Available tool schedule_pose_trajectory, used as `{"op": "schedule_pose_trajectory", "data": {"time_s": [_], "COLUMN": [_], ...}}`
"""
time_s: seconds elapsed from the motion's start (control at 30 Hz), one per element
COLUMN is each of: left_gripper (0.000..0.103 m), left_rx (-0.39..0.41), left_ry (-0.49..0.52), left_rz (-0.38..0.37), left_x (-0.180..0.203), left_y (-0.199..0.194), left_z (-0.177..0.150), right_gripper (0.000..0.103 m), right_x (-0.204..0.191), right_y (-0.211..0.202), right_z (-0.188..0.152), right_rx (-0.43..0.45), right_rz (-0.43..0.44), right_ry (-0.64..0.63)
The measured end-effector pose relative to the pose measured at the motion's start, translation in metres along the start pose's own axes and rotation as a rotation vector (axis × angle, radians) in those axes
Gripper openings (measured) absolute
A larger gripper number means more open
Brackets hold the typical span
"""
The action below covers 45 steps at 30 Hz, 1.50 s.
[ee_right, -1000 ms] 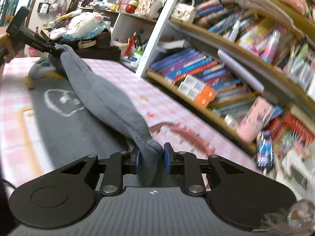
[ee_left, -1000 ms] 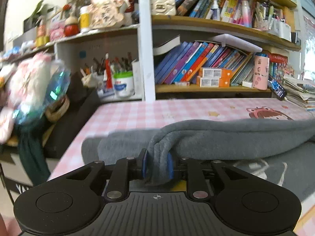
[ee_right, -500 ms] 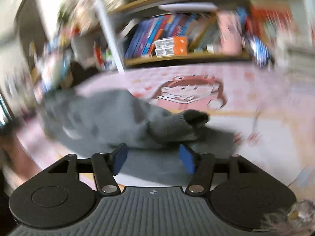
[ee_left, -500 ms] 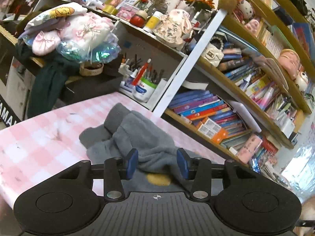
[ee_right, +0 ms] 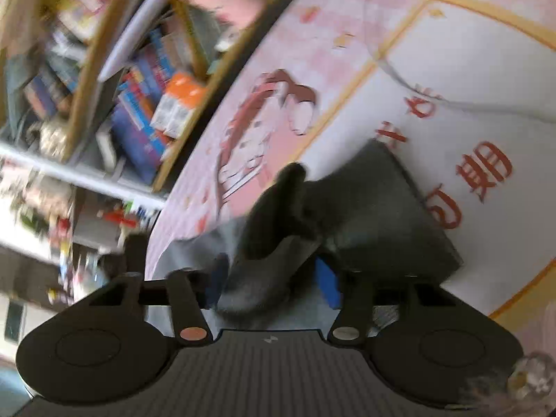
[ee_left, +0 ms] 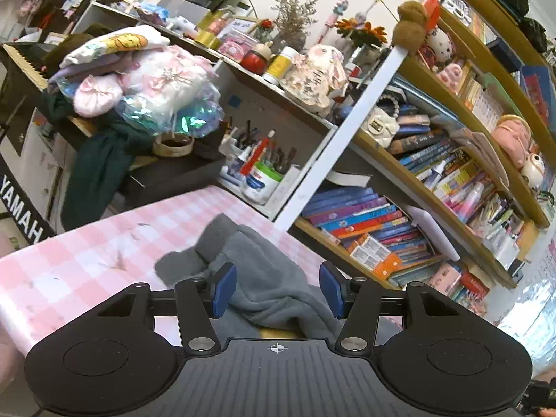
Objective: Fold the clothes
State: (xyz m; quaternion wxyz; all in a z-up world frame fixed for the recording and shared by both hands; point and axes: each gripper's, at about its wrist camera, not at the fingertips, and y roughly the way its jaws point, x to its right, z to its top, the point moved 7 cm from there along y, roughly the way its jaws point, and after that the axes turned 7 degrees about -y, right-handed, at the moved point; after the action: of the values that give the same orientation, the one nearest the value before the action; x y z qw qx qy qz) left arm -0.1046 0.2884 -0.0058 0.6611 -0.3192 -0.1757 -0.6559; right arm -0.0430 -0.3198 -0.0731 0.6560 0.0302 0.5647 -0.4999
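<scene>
Left tongs (ee_left: 276,288) opening, right tongs (ee_right: 271,278) closing; grey garment (ee_left: 264,278) between.

Soft matt fleecy cloth of the grey garment (ee_left: 264,271) on the glossy, smooth pink-checked tablecloth (ee_left: 87,260).

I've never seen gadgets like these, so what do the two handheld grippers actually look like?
Both look alike: the left gripper and right gripper each have a black ribbed body with two round lobes, a small crosshair mark, silver pivot screws, black linkage arms and blue pads on the fingers. No cables or sleeves show.
</scene>
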Motion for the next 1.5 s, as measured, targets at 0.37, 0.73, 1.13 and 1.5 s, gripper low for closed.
{"op": "schedule_pose_trajectory", "data": {"time_s": [0.37,0.73,1.13,1.5], "left_gripper": [0.054,0.053,0.046,0.008], "left_rx": [-0.05,-0.134,-0.187,-0.011], "left_ry": [0.001,-0.059,-0.384,-0.275], "left_rz": [0.009,0.032,0.12,-0.077], "left_x": [-0.002,0.001,-0.034,-0.015], "left_y": [0.008,0.041,0.11,0.042], "left_z": [-0.012,-0.02,-0.01,0.024], "right_gripper": [0.01,0.017,0.017,0.017], "right_x": [-0.058,0.015,0.016,0.016], "right_y": [-0.086,-0.038,-0.033,-0.032], "right_z": [0.004,-0.005,-0.009,-0.009], "right_rx": [0.212,0.068,0.073,0.07], "right_rz": [0.022,-0.13,-0.11,-0.104], "right_ry": [-0.588,-0.522,-0.537,-0.551]}}
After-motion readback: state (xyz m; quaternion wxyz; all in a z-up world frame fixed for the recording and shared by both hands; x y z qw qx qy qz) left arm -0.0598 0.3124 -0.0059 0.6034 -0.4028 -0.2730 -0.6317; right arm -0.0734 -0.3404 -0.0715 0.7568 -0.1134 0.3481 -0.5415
